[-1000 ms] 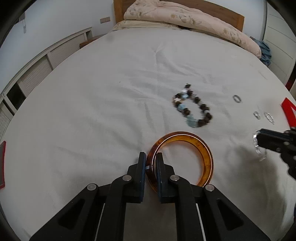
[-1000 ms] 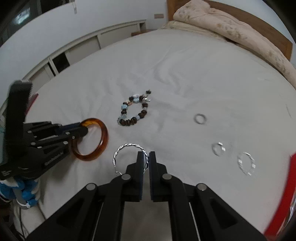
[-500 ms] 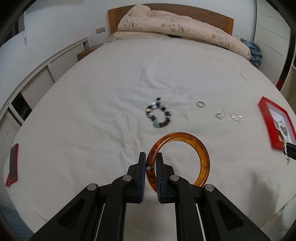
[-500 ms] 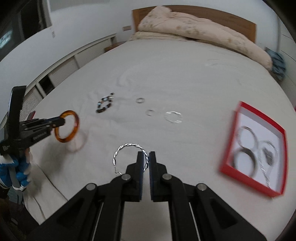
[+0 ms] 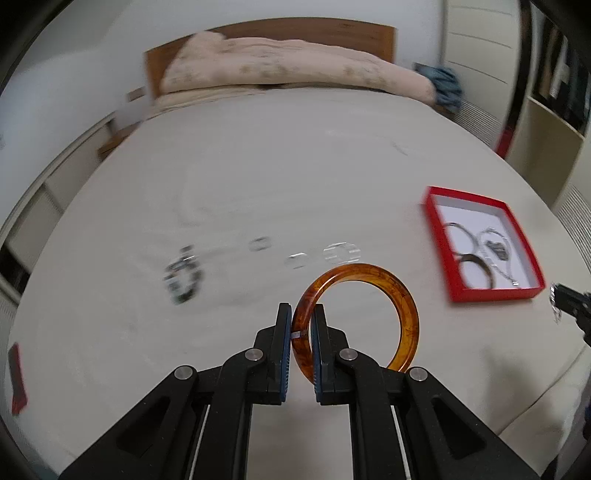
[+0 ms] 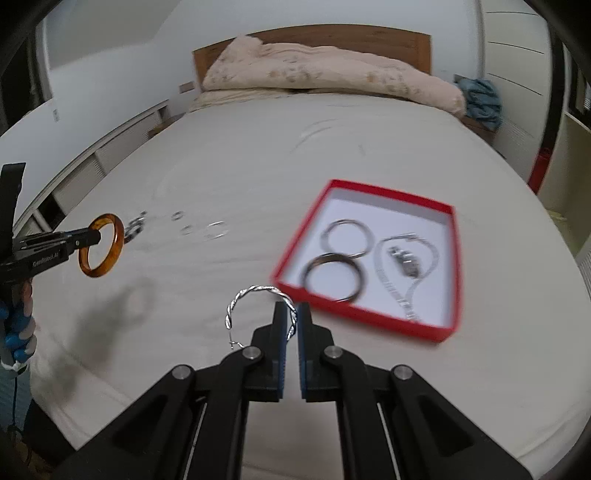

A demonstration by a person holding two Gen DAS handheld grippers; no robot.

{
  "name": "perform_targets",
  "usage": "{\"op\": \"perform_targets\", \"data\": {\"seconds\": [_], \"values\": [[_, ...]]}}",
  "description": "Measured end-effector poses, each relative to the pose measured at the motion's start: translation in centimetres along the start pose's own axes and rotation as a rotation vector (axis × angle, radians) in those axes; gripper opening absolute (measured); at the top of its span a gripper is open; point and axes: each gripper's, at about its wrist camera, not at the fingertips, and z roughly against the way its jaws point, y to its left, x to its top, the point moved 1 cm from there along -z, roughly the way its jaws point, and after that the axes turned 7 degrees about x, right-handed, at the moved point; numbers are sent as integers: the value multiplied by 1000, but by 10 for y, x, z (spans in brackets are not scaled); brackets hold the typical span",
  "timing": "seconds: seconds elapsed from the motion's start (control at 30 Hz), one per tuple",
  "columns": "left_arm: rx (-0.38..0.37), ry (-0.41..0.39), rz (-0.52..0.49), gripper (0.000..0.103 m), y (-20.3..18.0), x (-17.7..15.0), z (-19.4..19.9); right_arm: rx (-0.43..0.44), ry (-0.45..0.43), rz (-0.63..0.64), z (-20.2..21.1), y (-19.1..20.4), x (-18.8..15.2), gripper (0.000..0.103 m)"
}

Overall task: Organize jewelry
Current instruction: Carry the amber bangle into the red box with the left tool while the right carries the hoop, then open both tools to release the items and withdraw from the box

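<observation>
My left gripper (image 5: 301,314) is shut on an amber bangle (image 5: 402,306) and holds it above the white bed; it also shows in the right wrist view (image 6: 98,236) with the bangle (image 6: 114,251). My right gripper (image 6: 291,312) is shut on a twisted silver bracelet (image 6: 236,302), just left of the near corner of the red box (image 6: 369,317). The box (image 5: 436,225) holds two silver bangles (image 6: 345,236) and a chain necklace (image 6: 406,266). A beaded bracelet (image 5: 183,275) and small silver rings (image 5: 341,253) lie on the sheet.
A folded beige duvet (image 6: 332,74) and wooden headboard (image 5: 295,33) lie at the far end. A blue cloth (image 6: 480,99) sits at the far right. White cabinets (image 6: 122,144) run along the left. A red phone (image 5: 16,384) lies by the bed's left edge.
Both grippers have lifted and swung right with their bracelets. The red box has come closer in both views; the loose jewelry has shifted left and farther away.
</observation>
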Motion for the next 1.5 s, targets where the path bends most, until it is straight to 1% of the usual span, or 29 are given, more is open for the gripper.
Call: {"op": "perform_targets", "data": {"seconds": [0.2, 0.23, 0.37, 0.43, 0.53, 0.63, 0.83, 1.0, 1.13, 1.23, 1.33, 1.47, 1.5], "values": [[-70, 9, -101, 10, -85, 36, -30, -47, 3, -21, -15, -57, 17, 5], [-81, 10, -118, 10, -101, 43, -38, -55, 7, -25, -21, -66, 21, 5], [-106, 20, -163, 10, -145, 62, -60, -72, 29, -28, -45, -101, 35, 5], [-116, 31, -183, 10, -172, 69, -78, -74, 47, -19, -61, -116, 43, 5], [-110, 49, -202, 10, -198, 75, -100, -78, 70, 0, -83, -134, 56, 5], [-107, 65, -218, 10, -216, 80, -120, -86, 89, 15, -101, -147, 66, 5], [-88, 66, -265, 10, -240, 92, -149, -96, 150, 71, -132, -162, 80, 5], [-75, 79, -274, 10, -245, 98, -167, -110, 210, 126, -154, -167, 86, 5], [-78, 81, -268, 10, -245, 96, -174, -149, 241, 175, -162, -165, 83, 6], [-92, 86, -254, 10, -243, 97, -174, -160, 238, 171, -162, -167, 82, 7], [-122, 96, -237, 11, -240, 98, -173, -168, 234, 156, -156, -169, 82, 8], [-156, 105, -225, 17, -238, 102, -170, -174, 208, 137, -139, -168, 80, 10], [-160, 103, -222, 20, -238, 103, -168, -177, 202, 129, -134, -168, 80, 15]]}}
